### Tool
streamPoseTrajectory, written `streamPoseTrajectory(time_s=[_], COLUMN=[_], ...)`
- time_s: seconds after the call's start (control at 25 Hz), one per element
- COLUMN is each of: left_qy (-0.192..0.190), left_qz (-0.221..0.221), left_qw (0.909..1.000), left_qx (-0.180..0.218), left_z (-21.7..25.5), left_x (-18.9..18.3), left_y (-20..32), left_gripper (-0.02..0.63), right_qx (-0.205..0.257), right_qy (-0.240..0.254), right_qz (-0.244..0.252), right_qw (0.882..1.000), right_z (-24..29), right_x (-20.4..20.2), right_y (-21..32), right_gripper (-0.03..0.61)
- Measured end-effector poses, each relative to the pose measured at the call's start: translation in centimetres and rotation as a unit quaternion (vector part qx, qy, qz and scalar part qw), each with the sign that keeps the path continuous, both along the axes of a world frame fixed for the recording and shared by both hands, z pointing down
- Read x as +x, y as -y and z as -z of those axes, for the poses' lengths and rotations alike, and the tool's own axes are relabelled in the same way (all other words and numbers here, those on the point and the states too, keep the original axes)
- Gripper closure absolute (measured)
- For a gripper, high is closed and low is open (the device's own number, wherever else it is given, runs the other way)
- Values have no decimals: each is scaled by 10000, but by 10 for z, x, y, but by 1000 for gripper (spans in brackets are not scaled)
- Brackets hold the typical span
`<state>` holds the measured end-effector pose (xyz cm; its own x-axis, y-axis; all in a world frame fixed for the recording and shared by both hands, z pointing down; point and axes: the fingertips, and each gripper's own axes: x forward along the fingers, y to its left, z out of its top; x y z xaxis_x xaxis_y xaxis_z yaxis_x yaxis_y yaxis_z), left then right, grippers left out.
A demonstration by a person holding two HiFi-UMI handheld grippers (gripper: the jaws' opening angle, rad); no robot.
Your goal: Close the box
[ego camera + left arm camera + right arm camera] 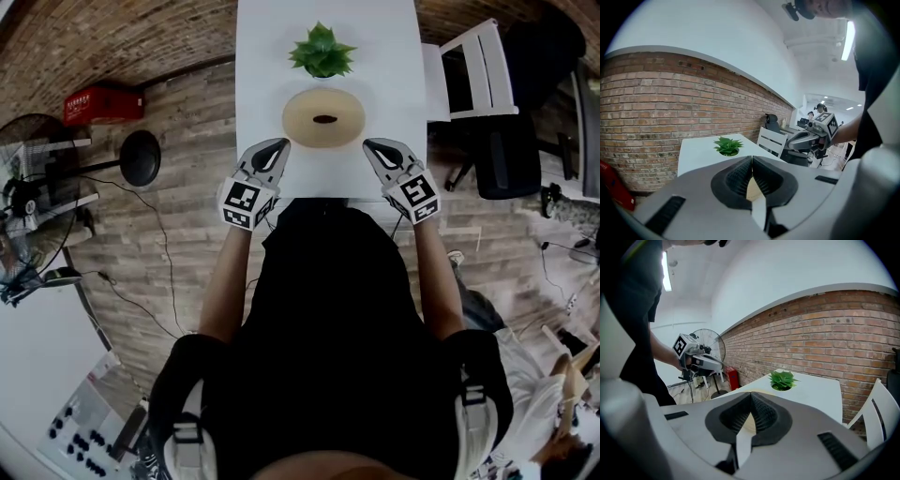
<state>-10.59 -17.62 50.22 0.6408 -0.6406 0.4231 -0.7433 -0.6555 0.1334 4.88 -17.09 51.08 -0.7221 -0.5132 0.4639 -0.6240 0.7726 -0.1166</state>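
Observation:
A round tan box point(323, 118) with a dark oval spot at its top centre sits on the white table point(272, 56), just in front of a small green plant point(322, 51). My left gripper point(281, 143) hovers at the box's near-left side and my right gripper point(368, 144) at its near-right side, both pointing inward and apart from it. In the left gripper view the jaws point(752, 158) are pressed together with nothing between them. The right gripper view shows the same for the right jaws point(751, 395). A sliver of tan box point(753, 190) shows below the left jaws.
A white chair point(473, 70) and a dark office chair point(506, 155) stand right of the table. On the wooden floor to the left are a red case point(103, 103), a black round base point(141, 157) and a fan point(28, 187). A brick wall point(656, 108) runs behind.

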Motion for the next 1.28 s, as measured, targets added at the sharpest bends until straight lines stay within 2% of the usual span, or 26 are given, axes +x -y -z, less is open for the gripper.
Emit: streamPoseTrajectory(time_s=[0.56, 1.28], left_qy=[-43, -11], left_qz=[-101, -27], left_qw=[9999, 10000], left_qx=[32, 57], left_z=[0, 0], left_x=[14, 7], left_y=[-17, -13], left_gripper=[592, 592], right_qx=[13, -5], right_qy=[-97, -128], right_qz=[-28, -59], right_qw=[9999, 9999], right_z=[-3, -5], right_x=[9, 9], right_y=[-8, -2], right_gripper=[583, 583])
